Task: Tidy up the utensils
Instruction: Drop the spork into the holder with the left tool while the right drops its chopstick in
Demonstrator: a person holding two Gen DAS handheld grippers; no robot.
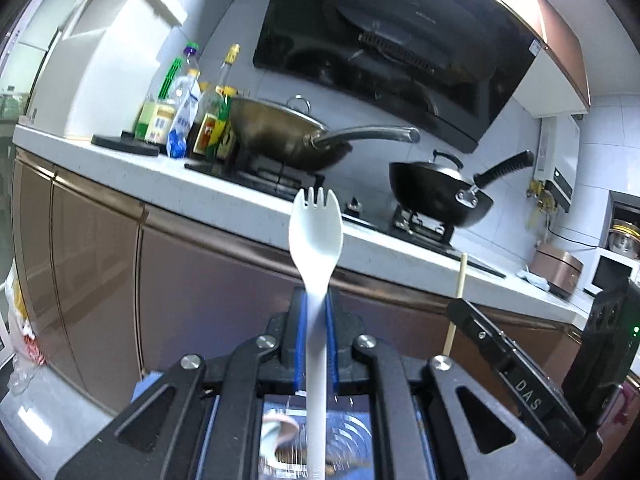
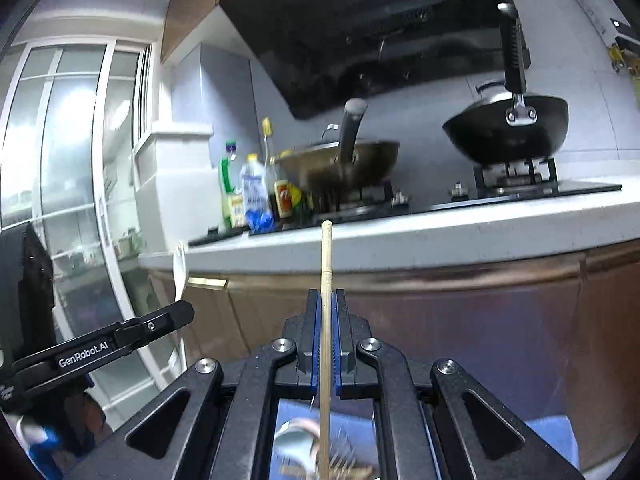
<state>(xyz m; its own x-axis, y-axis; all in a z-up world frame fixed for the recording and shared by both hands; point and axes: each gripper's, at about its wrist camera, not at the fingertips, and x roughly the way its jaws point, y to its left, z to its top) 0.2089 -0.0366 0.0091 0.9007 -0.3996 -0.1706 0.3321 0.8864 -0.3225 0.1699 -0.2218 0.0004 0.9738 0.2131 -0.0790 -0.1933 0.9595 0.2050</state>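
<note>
Both wrist cameras sit low, below the surface (image 1: pixel 224 196), looking up and forward at the stove wall from near. The left view faces it from the left, tilted; the right view is more level. Both share the hood (image 1: pixel 400 40), two woks and bottles (image 2: pixel 252 188).

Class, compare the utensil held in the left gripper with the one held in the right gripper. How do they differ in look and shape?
The white plastic spork in the left gripper widens into a bowl tipped with short tines; the wooden chopstick in the right gripper is a thin, plain stick with a blunt end. The spork is white, the chopstick tan. Both stand clamped between shut jaws, pointing forward towards the counter.
</note>
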